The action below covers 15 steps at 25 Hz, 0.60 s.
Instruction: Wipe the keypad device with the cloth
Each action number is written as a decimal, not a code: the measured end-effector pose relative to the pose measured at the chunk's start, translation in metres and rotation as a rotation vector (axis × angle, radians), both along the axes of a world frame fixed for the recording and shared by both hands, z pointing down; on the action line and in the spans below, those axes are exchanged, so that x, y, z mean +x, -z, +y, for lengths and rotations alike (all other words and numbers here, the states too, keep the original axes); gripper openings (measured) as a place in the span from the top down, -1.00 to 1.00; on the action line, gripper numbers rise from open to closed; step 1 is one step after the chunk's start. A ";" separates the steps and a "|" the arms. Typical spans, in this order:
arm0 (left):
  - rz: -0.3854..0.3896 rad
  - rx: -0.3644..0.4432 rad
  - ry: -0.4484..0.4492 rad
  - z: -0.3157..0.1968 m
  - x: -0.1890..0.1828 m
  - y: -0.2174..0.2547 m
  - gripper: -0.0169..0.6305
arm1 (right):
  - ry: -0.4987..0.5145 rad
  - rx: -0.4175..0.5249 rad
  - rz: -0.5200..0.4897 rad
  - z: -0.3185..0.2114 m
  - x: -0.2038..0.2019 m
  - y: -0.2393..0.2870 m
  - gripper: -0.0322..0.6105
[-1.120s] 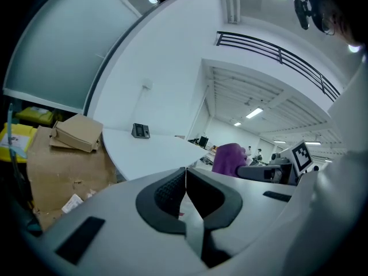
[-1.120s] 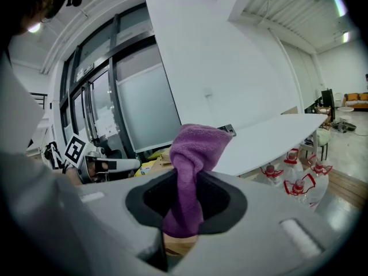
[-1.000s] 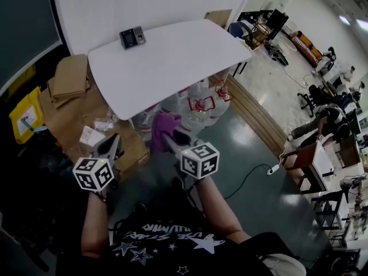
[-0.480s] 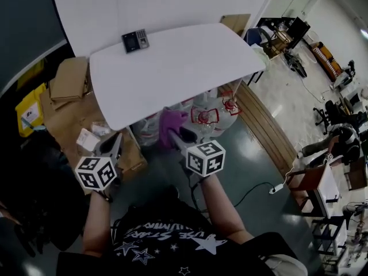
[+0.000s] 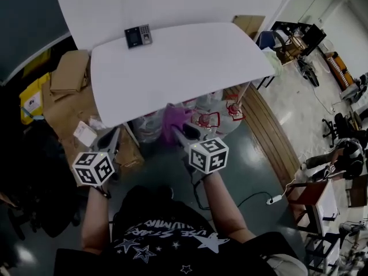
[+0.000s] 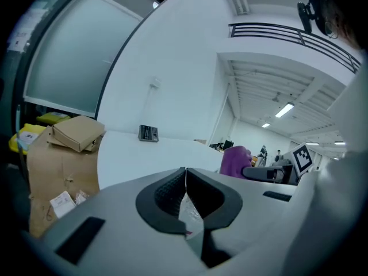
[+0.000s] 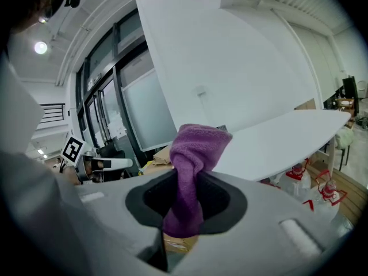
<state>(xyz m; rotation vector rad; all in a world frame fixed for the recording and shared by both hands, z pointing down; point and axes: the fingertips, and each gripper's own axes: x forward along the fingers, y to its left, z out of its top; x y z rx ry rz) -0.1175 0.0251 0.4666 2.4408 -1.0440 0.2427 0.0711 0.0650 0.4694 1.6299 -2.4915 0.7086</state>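
Observation:
The dark keypad device (image 5: 138, 36) lies at the far left corner of the white table (image 5: 190, 62); in the left gripper view the keypad device (image 6: 148, 133) shows small on the table's far side. A purple cloth (image 5: 174, 117) bunches out of my right gripper (image 5: 179, 132), whose jaws are shut on the purple cloth (image 7: 192, 171). Below the table's near left edge my left gripper (image 5: 113, 140) is held with its jaws closed together and nothing between them (image 6: 185, 180). Both grippers are well short of the table and the device.
Cardboard boxes (image 5: 69, 73) and a yellow bin (image 5: 31, 102) stand left of the table. Clear water jugs with red handles (image 5: 210, 119) crowd the floor under its near edge. Chairs and desks (image 5: 310, 194) fill the right side of the room.
The view has drawn nearer the table and swung right to left. Both grippers keep their hold and their place in front of the person, the cloth still in the right one.

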 end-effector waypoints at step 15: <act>-0.007 -0.038 -0.025 -0.066 0.042 -0.020 0.91 | -0.058 -0.075 -0.012 -0.039 0.046 -0.029 0.61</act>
